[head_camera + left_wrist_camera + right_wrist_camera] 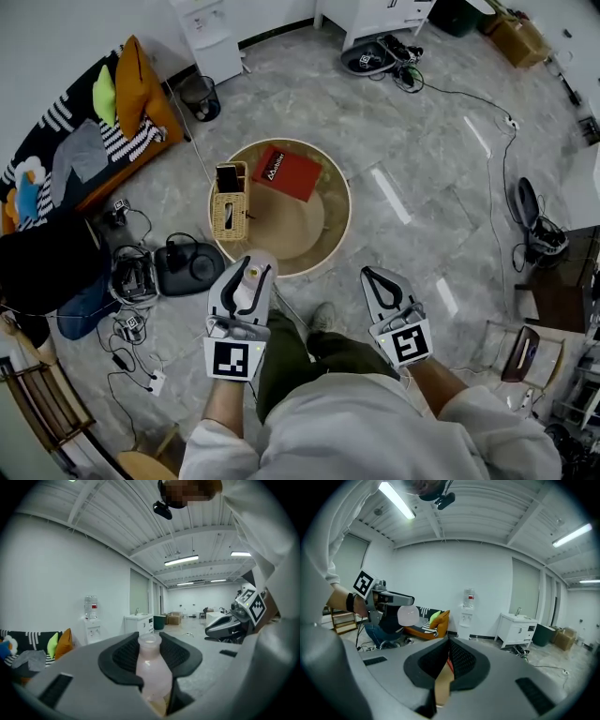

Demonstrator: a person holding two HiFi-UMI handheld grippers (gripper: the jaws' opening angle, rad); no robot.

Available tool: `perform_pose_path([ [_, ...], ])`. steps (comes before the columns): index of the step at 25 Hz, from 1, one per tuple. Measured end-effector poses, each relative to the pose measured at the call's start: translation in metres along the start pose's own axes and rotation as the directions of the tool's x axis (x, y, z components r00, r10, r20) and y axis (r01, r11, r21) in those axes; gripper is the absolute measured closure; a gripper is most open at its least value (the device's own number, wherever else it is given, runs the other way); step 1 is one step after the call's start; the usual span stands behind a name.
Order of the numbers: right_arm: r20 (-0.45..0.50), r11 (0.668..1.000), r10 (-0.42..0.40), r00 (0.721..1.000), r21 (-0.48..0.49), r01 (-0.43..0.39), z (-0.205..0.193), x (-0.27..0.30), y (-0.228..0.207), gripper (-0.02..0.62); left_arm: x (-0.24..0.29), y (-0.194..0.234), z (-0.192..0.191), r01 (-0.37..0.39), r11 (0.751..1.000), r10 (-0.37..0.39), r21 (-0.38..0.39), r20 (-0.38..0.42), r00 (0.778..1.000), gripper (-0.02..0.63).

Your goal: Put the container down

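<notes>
A pale pink bottle (257, 287) (152, 667) stands upright between the jaws of my left gripper (246, 268) (151, 654), which is shut on its body, with the bottle's neck poking above the pads. The gripper hangs over the near rim of a round wooden table (335, 234). My right gripper (374, 275) (449, 652) is held to the right of the table's near edge, jaws shut with nothing between them. From the right gripper view the bottle (408, 615) shows from the side, held in the air.
On the table lie a red book (287, 172) and a wicker basket (228, 216) with a phone (228, 177) in it. Black devices and cables (178, 267) crowd the floor to the left, next to an orange sofa (112, 112) and a bin (199, 97).
</notes>
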State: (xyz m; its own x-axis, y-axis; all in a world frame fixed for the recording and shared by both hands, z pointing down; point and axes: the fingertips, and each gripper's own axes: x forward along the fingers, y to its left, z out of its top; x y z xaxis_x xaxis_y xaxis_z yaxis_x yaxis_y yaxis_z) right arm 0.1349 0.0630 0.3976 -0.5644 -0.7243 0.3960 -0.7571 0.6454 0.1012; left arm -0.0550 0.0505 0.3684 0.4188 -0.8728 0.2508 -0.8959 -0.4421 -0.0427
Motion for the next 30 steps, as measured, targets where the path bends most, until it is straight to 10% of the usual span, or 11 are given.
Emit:
perform_pose_path([
  [19, -0.053, 0.999, -0.046, 0.998, -0.032, 0.044, 0.022, 0.15, -0.015, 0.572, 0.117, 0.083, -0.059, 0.123, 0.99, -0.123, -0.076, -0.001, 0.992, 0.469],
  [30, -0.067, 0.996, 0.078, 0.995, -0.036, -0.081, -0.043, 0.253, -0.051, 0.572, 0.205, 0.103, -0.158, 0.009, 0.995, -0.018, -0.097, -0.082, 0.997, 0.468],
])
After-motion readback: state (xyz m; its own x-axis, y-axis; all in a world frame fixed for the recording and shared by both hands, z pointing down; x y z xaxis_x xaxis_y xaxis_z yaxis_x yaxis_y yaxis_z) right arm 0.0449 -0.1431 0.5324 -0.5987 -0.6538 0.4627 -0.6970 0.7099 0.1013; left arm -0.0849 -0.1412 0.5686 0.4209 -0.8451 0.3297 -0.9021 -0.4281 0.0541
